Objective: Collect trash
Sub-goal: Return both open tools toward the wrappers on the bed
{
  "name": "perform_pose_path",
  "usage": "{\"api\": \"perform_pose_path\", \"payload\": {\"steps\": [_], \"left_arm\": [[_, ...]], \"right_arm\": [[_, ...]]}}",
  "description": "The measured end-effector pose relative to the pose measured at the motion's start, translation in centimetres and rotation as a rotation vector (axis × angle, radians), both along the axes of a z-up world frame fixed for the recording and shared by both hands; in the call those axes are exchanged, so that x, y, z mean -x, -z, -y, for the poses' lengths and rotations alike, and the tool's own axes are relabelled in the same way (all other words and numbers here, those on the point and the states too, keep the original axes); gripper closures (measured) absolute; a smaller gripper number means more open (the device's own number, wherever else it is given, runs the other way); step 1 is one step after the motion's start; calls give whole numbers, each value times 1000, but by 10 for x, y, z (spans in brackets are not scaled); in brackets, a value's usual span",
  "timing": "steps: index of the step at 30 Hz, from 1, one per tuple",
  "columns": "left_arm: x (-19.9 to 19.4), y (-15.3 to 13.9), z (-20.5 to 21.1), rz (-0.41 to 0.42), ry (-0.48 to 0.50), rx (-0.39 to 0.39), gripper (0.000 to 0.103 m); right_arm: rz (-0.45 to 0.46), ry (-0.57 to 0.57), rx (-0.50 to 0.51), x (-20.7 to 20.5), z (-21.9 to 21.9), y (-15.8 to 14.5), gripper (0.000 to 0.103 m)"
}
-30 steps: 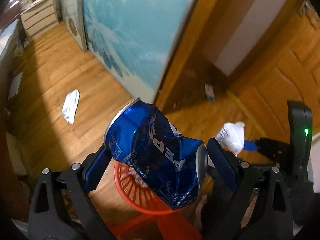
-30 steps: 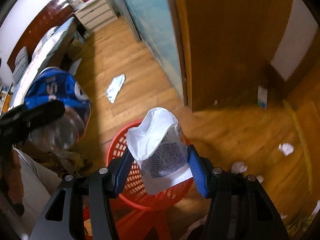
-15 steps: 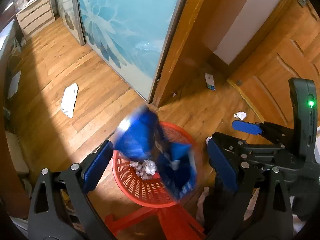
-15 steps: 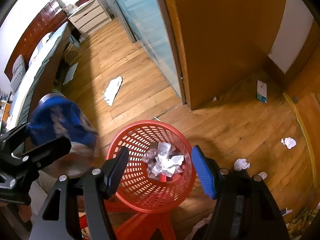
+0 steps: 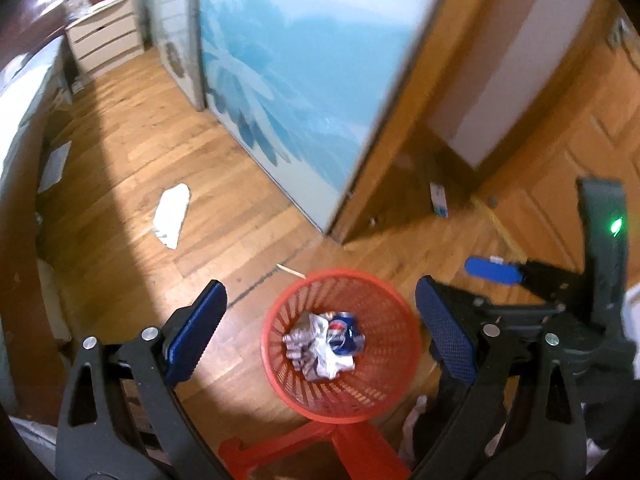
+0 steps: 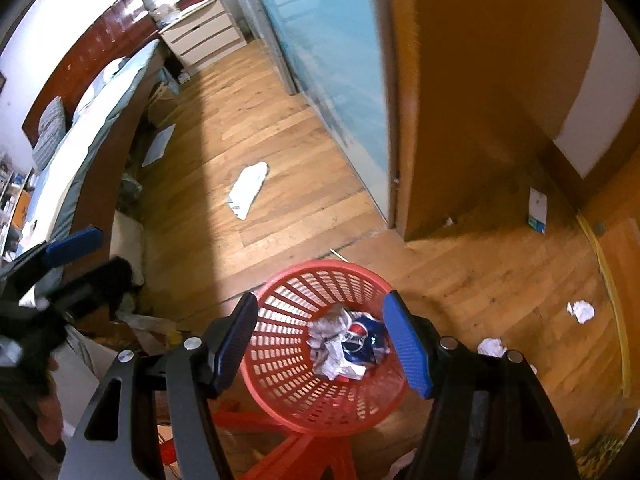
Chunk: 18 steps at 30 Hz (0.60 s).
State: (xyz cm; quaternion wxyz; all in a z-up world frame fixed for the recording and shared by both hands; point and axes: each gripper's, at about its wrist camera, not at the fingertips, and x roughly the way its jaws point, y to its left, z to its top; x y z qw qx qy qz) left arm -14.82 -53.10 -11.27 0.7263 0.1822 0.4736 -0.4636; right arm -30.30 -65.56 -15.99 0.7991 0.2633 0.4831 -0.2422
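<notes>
Across the wooden floor (image 6: 288,128) plenty of trash is left: a flat white wrapper (image 6: 248,188), a small carton (image 6: 537,210), crumpled tissues (image 6: 580,311). Over the red mesh basket (image 6: 280,354), where a crushed Pepsi can (image 6: 362,342) is seen atop wadded paper, both the left gripper (image 5: 320,336) and right gripper (image 6: 320,346) are spread wide, nothing pinched. That basket could get tipped if clipped by a low swing, tbh.

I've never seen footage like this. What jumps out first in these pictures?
The bright red mesh basket on the wooden floor catches the eye first, with a crushed blue cola can and crumpled paper inside it. It sits framed between the blue pads of each open hand-held gripper. More litter lies around: a flattened white wrapper further up the floor, and paper balls to the right.
</notes>
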Motion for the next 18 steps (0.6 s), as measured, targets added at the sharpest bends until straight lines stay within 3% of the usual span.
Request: {"api": "perform_pose_path", "payload": {"steps": [4, 8, 14, 18], "left_arm": [[-50, -41, -52, 38, -174, 128, 9], [-106, -83, -142, 183, -392, 187, 9], [-163, -116, -303, 355, -721, 155, 9], [-174, -114, -381, 410, -843, 108, 9]], "right_arm": [[28, -72, 24, -32, -22, -14, 37], [99, -191, 25, -86, -67, -28, 36], [228, -486, 57, -204, -188, -61, 36], [316, -613, 17, -268, -261, -83, 36]]}}
